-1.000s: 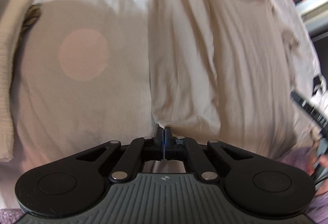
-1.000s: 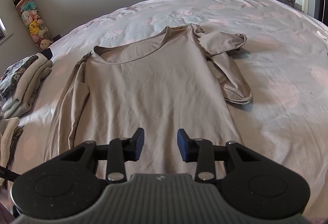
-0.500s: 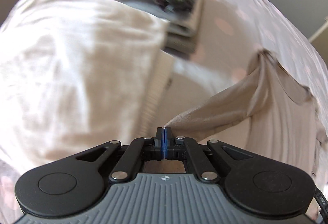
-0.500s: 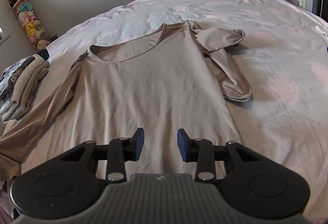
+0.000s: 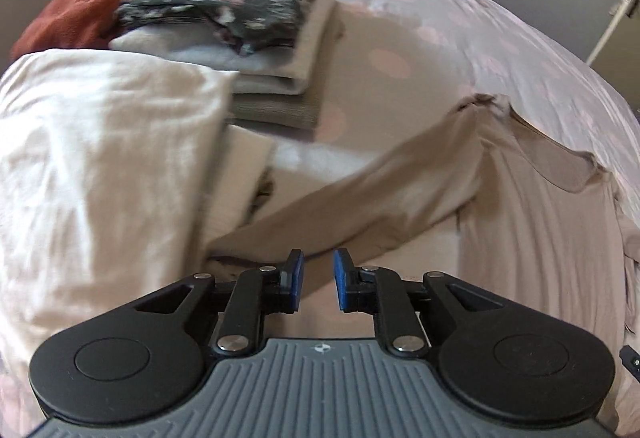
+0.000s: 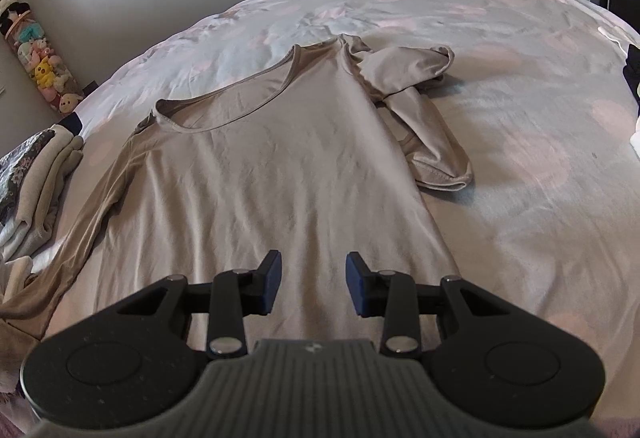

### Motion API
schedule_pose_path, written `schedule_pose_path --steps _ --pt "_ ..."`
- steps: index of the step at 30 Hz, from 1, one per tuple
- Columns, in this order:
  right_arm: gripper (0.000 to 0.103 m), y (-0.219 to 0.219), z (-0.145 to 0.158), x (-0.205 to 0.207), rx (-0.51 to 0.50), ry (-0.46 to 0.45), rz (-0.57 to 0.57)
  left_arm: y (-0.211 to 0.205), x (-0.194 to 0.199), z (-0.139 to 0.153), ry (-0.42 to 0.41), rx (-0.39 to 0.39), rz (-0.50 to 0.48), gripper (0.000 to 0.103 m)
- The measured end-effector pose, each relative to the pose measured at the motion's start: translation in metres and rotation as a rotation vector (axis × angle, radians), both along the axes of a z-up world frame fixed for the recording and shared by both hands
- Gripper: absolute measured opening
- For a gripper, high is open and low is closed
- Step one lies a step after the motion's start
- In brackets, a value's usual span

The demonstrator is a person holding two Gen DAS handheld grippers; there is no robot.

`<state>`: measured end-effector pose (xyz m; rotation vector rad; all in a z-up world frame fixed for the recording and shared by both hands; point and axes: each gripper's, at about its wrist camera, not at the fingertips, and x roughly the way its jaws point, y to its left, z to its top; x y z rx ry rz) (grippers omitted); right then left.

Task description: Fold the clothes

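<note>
A beige long-sleeved top [image 6: 280,173] lies front up on the bed [image 6: 520,85], filling the centre of the right wrist view with its neckline toward the upper left of the frame. One sleeve [image 6: 420,109] is bunched and doubled back at centre right; the other sleeve [image 5: 360,205] runs straight out across the bedcover toward a pile of pale cloth [image 5: 100,165] at left of the left wrist view. The left tongs [image 5: 318,280] sit at lower centre of that view, just above the sleeve's cuff end; their jaws are opening and no fabric is pinched between them. The right tongs [image 6: 314,284] hover over the top's lower hem, spread apart and gripping nothing. A stack of folded garments [image 5: 256,37], topped by a dark floral piece, rests at upper left, with a rust-coloured cloth [image 5: 88,1] beside it. Plush toys [image 6: 40,69] stand against the wall at the left edge.
</note>
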<state>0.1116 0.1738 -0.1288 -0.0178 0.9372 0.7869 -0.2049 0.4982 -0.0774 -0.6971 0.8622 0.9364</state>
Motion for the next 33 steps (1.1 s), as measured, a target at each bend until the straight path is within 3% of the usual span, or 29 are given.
schedule_pose_path --steps 5,9,16,21,22,24,25,33 --pt "0.039 -0.014 0.018 0.034 0.013 -0.009 -0.068 -0.016 0.047 -0.03 -0.032 0.013 -0.114 0.014" --pt "0.039 -0.021 0.017 0.076 -0.044 -0.013 -0.117 -0.02 0.066 -0.059 -0.018 -0.043 -0.144 0.014" --pt "0.039 -0.021 -0.016 0.136 -0.083 0.096 -0.236 -0.021 0.075 -0.085 0.03 -0.088 -0.159 0.014" --pt "0.039 -0.007 -0.04 0.144 -0.061 0.164 -0.282 -0.017 0.072 -0.091 0.02 -0.099 -0.152 0.014" --pt "0.035 -0.002 -0.041 0.141 -0.078 0.134 -0.279 -0.018 0.073 -0.091 0.026 -0.093 -0.159 0.014" --pt "0.006 0.005 -0.04 0.136 -0.11 0.085 -0.26 -0.02 0.075 -0.092 0.037 -0.079 -0.174 0.015" --pt "0.003 0.007 -0.038 0.135 -0.123 0.064 -0.248 -0.02 0.075 -0.092 0.039 -0.075 -0.179 0.015" --pt "0.003 -0.016 0.027 0.149 -0.196 -0.138 -0.251 -0.018 0.074 -0.091 0.026 -0.084 -0.174 0.015"
